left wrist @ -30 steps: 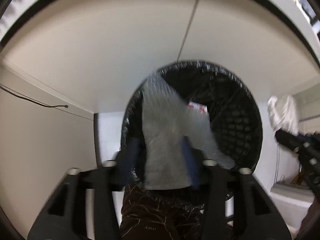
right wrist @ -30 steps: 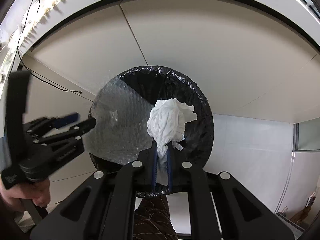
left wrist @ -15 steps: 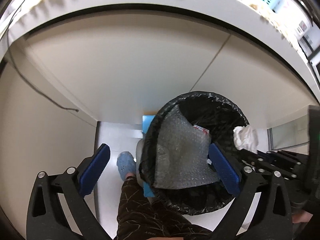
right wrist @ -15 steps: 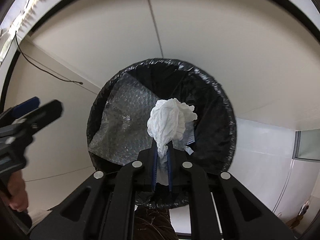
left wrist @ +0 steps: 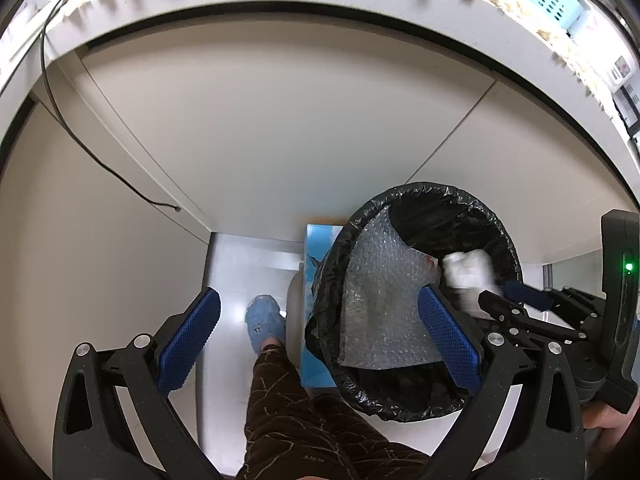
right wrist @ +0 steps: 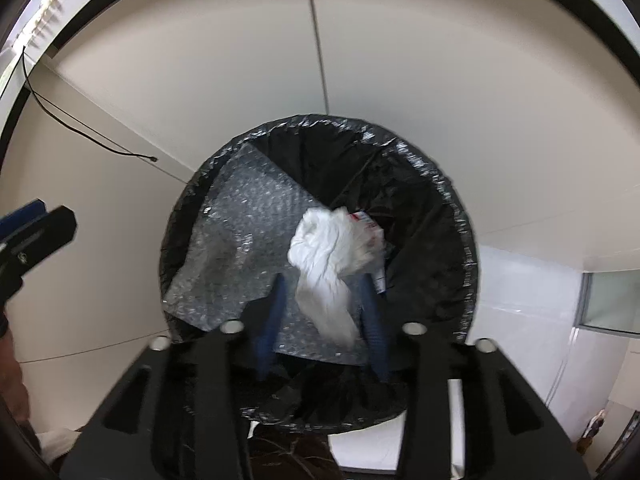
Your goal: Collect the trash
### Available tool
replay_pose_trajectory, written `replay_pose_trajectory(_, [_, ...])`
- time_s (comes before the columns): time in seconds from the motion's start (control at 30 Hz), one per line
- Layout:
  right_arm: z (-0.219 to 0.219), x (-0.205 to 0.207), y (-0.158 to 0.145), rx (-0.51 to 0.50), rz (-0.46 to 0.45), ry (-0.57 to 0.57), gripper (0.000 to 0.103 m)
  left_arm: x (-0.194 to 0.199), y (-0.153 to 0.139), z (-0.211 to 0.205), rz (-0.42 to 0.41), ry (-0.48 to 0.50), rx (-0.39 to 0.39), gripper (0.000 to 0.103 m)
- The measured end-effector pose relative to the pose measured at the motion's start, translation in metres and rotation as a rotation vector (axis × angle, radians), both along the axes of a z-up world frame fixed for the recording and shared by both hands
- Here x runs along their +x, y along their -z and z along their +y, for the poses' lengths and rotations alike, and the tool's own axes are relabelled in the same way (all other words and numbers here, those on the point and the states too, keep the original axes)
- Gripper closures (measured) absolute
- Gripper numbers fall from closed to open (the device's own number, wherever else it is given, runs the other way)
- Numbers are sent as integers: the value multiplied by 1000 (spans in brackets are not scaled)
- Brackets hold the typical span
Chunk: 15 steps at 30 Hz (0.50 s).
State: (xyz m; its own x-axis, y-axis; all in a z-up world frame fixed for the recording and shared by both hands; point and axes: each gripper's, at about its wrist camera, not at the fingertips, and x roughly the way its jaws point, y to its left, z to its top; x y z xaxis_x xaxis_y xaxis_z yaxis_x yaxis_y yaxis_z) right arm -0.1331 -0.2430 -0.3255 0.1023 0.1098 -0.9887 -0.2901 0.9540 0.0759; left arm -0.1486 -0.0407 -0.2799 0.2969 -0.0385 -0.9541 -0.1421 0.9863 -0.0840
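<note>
My right gripper (right wrist: 322,312) points straight down and its jaws are opening. The white crumpled tissue (right wrist: 328,268) hangs between the blue pads, loose, long way up and down, thin end toward me. It is over the mouth of the bin (right wrist: 460,216) with the black bag. A bubble wrap sheet (right wrist: 232,248) leans inside, on the left wall. My left gripper (left wrist: 316,344) is wide open and holds nothing, beside the bin.

Left gripper (left wrist: 318,334) points steeply down, jaws spread wide; right gripper (right wrist: 324,312) points straight down, jaws opening.
</note>
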Motion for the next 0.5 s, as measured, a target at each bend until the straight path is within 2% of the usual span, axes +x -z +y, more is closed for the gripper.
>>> replay_pose_trajectory(0.07, [-5, 0, -3, 2, -11, 26, 44, 1, 0, -3, -3, 11, 4, 6])
replay_pose_trajectory(0.13, [-11, 1, -7, 5, -20, 58, 29, 3, 0, -5, 1, 18, 14, 6])
replay_pose_trajectory(0.27, [-20, 2, -30, -25, -78, 104, 16, 5, -3, -10, -2, 15, 3, 6])
replay_pose_trajectory(0.5, [-35, 9, -95, -24, -169, 144, 9, 8, -46, -21, -37, 27, 5, 6])
